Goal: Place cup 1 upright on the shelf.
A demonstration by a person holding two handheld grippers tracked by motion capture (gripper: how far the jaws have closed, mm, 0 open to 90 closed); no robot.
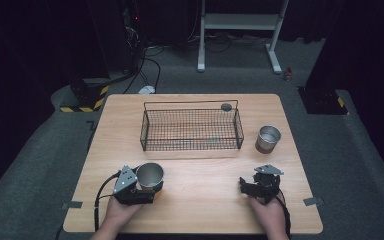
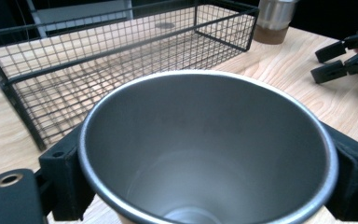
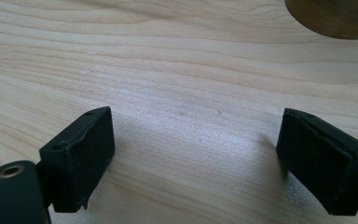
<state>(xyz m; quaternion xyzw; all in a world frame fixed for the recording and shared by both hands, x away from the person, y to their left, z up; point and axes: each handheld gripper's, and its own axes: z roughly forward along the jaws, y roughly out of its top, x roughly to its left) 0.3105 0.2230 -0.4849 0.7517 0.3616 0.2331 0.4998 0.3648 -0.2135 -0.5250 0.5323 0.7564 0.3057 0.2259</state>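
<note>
While left claw [image 1: 147, 189] clamped on cup [image 1: 150, 175]: 2 cups, 1 basket [image 1: 191, 129] (right claw [image 1: 252, 186] apart).

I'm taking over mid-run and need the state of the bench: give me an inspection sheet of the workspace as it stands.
Surface: wooden table, bare around the items; tape tabs at the two near corners.
Job's things: steel cup upright between the left gripper's jaws; second steel cup upright right of the basket; wire basket at centre back, with a small round grey thing at its far right corner.
Clutter: nothing seen.
Grippers: left gripper pads against the cup's sides; right gripper open over bare wood, nothing between its jaws.
Cables: a black cable trails from the left gripper.
Surroundings: dark carpet, white stand legs and floor cables behind the table.
</note>
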